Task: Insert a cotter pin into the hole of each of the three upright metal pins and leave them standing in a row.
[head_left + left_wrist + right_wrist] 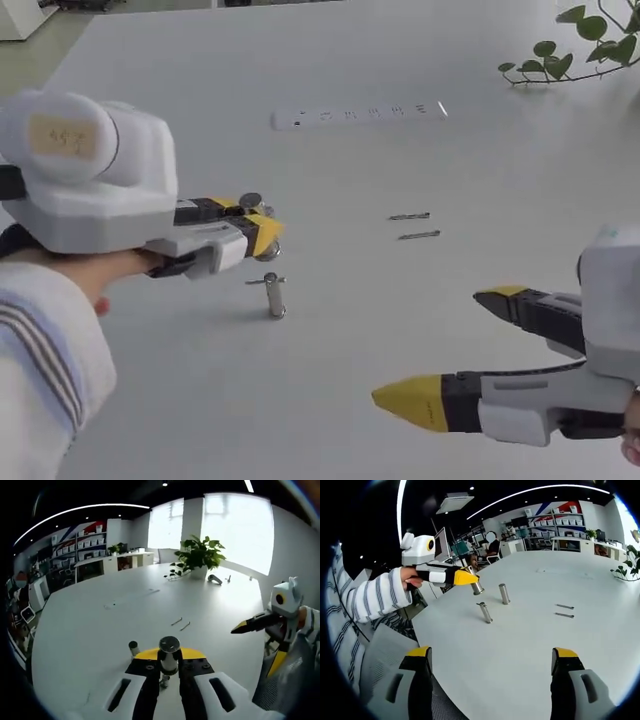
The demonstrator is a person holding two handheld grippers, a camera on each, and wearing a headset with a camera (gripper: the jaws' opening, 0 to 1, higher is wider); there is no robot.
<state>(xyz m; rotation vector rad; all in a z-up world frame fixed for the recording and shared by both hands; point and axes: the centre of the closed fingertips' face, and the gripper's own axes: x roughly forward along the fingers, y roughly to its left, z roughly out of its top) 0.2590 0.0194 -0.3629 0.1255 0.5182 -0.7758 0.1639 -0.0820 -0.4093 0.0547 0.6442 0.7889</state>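
Steel-grey and round-headed, the held pin (169,655) is clenched upright between the fingers of my left gripper (265,232). Its head rises above the yellow tips and its foot pokes out below them. I cannot tell whether that foot touches the tabletop (330,400).

In the head view, at 6 o'clock from the held pin and just below the fingers, the fitted pin (275,298) stands on the tabletop. A cotter pin (262,281) runs crosswise through its top.

The bare pin (504,593) also stands upright. In the right gripper view it is at 1 o'clock from the fitted pin and near it. In the left gripper view it is at 9 o'clock from the held pin, just beside the yellow tip.

Out at 3 o'clock from the left gripper in the head view, two more lie flat and parallel, well apart from the standing pins: the far loose cotter pin (409,216) and the near loose cotter pin (419,235).

My right gripper (440,345) hangs at 4 o'clock from the fitted pin, its fingers spread wide and released with nothing between them.

A white power strip (358,115) lies at 12 o'clock on the tabletop, and a trailing green plant (585,45) is at 2 o'clock. A striped sleeve (40,350) covers the arm behind the left gripper.
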